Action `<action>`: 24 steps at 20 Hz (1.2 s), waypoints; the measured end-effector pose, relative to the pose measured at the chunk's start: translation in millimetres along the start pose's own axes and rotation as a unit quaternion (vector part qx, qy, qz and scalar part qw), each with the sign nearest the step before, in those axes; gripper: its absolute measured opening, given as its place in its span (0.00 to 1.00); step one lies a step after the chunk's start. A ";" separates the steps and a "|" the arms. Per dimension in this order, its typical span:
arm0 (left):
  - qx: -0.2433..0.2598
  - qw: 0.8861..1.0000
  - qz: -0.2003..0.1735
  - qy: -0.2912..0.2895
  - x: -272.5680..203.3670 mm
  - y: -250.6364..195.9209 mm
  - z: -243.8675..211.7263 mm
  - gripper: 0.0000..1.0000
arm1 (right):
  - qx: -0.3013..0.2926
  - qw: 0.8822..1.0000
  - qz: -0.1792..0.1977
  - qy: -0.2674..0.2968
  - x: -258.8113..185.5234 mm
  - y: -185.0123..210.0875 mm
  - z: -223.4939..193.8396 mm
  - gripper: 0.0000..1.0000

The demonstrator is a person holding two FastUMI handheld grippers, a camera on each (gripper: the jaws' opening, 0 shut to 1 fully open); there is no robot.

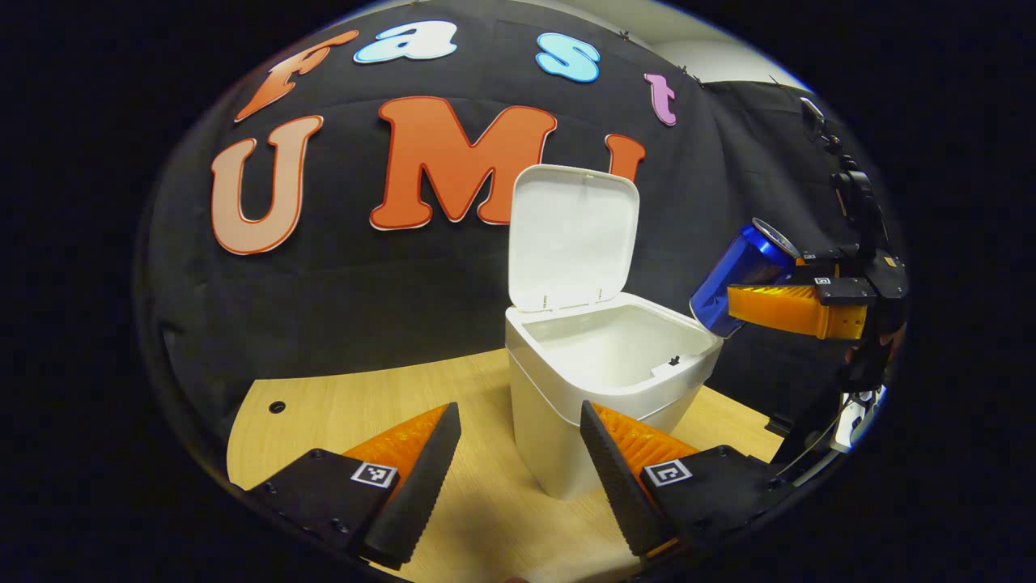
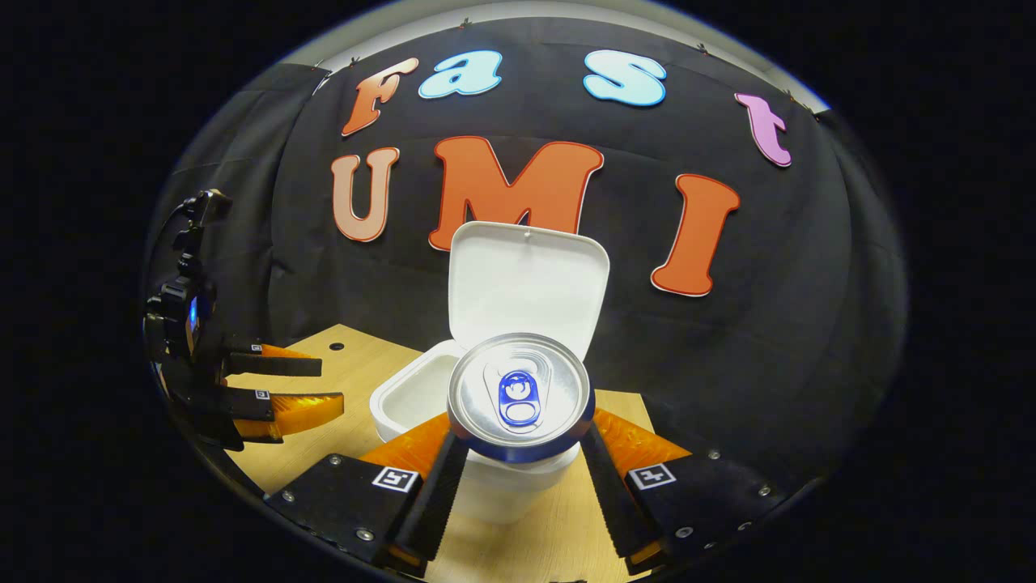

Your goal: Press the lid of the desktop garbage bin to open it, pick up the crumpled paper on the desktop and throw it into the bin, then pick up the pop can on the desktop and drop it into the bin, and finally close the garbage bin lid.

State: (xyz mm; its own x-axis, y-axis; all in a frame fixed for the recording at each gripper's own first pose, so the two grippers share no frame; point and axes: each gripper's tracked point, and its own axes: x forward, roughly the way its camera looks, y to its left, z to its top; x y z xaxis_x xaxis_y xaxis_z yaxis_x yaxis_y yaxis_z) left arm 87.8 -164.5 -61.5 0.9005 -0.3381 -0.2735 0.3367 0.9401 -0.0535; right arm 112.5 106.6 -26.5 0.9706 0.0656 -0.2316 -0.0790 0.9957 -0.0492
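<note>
The white garbage bin [image 1: 603,380] stands on the wooden table with its lid [image 1: 571,236] swung up and back. In the left gripper view my left gripper [image 1: 518,470] is open just in front of the bin, holding nothing. To the bin's right the blue pop can [image 1: 740,275] hangs tilted above the rim, with the right gripper [image 1: 789,306] shut on it. In the right gripper view the can's silver top [image 2: 520,393] faces the camera between my right gripper's [image 2: 518,478] fingers, over the open bin [image 2: 409,401]. The left gripper [image 2: 312,389] shows farther left.
The light wooden table [image 1: 340,413] has a small hole [image 1: 277,406] near its far left corner. The black cloth wall stands close behind the bin. The bin's inside [image 1: 607,344] looks pale; its bottom is hidden.
</note>
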 end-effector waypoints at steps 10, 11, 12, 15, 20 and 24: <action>-0.011 0.996 0.087 0.018 -32.3 35.7 -19.9 0.95 | -0.009 0.999 0.030 0.024 30.4 1.1 -22.5 0.79; -0.013 0.996 0.091 0.021 -33.9 36.1 -23.0 0.95 | -0.011 0.999 0.031 0.027 32.4 0.8 -25.0 0.79; -0.015 0.995 0.093 0.024 -34.7 36.2 -25.2 0.95 | -0.013 0.999 0.030 0.031 34.1 -0.3 -27.6 0.79; -0.021 0.995 0.094 0.026 -34.6 33.1 -29.1 0.95 | -0.010 0.999 0.027 0.039 40.1 -1.9 -35.6 0.79; -0.020 0.995 0.099 0.019 -35.6 33.0 -25.1 0.95 | -0.016 0.998 0.021 0.049 43.1 -8.8 -47.3 0.79; -0.023 0.994 0.104 0.021 -38.2 38.5 -28.0 0.92 | -0.016 0.998 0.018 0.053 48.7 -7.4 -49.8 0.80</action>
State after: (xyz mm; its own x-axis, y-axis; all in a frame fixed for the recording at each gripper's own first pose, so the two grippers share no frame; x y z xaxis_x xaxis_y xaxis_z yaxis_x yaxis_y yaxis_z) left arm 58.7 -114.1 -80.0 0.9367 -0.1357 -0.3228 0.1313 0.9907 -0.0355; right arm 149.0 99.1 -85.8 0.9377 0.0931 -0.3347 -0.1229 0.9900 -0.0691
